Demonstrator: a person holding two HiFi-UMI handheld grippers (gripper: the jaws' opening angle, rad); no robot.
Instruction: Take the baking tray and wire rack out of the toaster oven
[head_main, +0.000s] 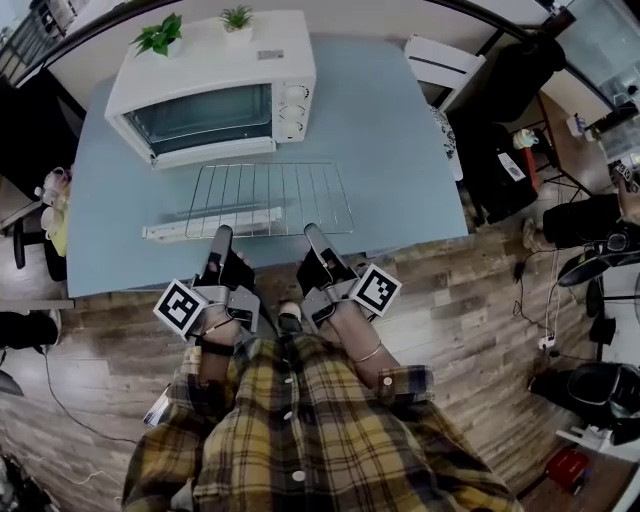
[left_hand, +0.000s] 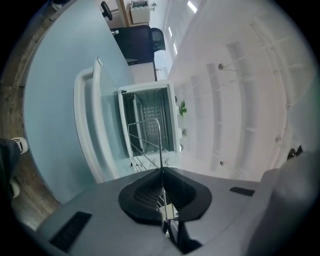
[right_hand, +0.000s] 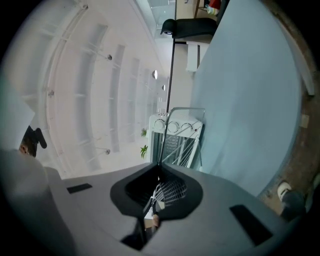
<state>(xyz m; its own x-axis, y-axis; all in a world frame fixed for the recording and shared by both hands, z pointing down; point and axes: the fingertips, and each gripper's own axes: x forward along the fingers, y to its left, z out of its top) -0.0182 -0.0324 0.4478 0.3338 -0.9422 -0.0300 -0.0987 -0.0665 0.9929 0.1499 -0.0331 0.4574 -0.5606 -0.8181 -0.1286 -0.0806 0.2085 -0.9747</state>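
A person in a yellow plaid shirt (head_main: 300, 440) stands at the near edge of a pale blue table (head_main: 400, 150), holding a two-jaw gripper in each hand, both reaching level toward a white toaster oven (head_main: 215, 60) at the table's far left. The left gripper (head_main: 222, 232) and the right gripper (head_main: 312, 230) each pinch the near rim of the wire rack (head_main: 270, 198), the left near its left corner and the right nearer its middle. In each gripper view the dark jaws are drawn almost together with a thin rim wire of the rack clamped between them. The rack lies flat and level just in front of the oven, its far edge close to the oven's mouth; whether that edge has cleared the opening cannot be told. Its left part lies over the oven door (head_main: 210, 225), which hangs open toward the person with its white handle bar just left of the left gripper. The rest of the rack extends to the right over bare tabletop. The oven's cavity is dim, and the baking tray cannot be made out in it. Two small potted plants (head_main: 160, 35) stand on top of the oven. A square-marker cube (head_main: 182, 307) rides on each gripper, and a thin bracelet (head_main: 368, 352) circles the person's right wrist above the wood-plank floor (head_main: 480, 300).
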